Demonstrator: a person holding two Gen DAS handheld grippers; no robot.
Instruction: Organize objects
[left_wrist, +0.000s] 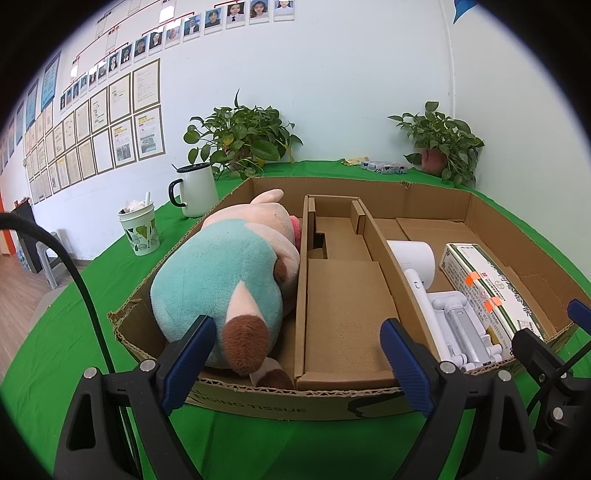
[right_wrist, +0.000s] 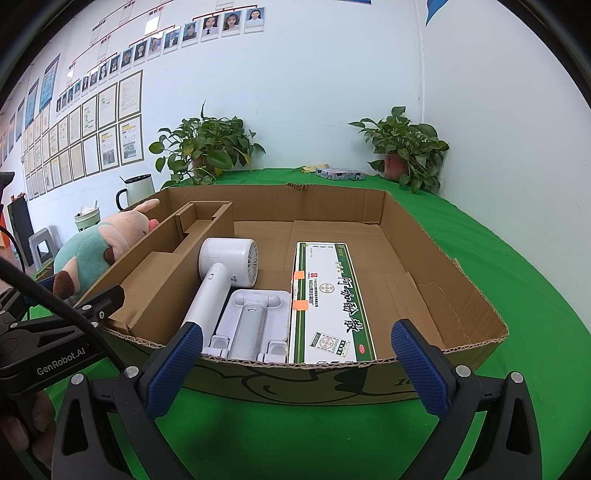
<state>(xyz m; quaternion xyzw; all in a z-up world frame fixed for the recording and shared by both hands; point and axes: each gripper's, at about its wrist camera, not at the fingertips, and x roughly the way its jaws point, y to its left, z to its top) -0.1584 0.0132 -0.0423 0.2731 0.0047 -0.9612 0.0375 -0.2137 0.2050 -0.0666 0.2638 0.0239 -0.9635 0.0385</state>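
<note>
The plush toy (left_wrist: 221, 280) fills the left compartment of the cardboard box (right_wrist: 443, 280); its face turns away from the left wrist view and its far side is hidden behind the cardboard insert (left_wrist: 343, 314) in the right wrist view. The insert's narrow middle channel is bare, with a dark cut-out whose depth cannot be made out. In the right compartment the white hair dryer (right_wrist: 225, 273) lies beside a white folding stand (right_wrist: 251, 321), whose near end is cut off by the box's front wall; just right of it lies the green-and-white medicine box (right_wrist: 328, 306), its small print unreadable. Right of that box the cardboard floor is open up to the torn right wall.

The left gripper (left_wrist: 295, 365) hangs before the box's near edge, jaws spread wide and holding nothing. The right gripper (right_wrist: 295, 365) sits likewise, jaws wide and bare. Behind the box stand a white mug (left_wrist: 195, 192), a paper cup (left_wrist: 142, 230) and two potted plants (right_wrist: 207, 147)
</note>
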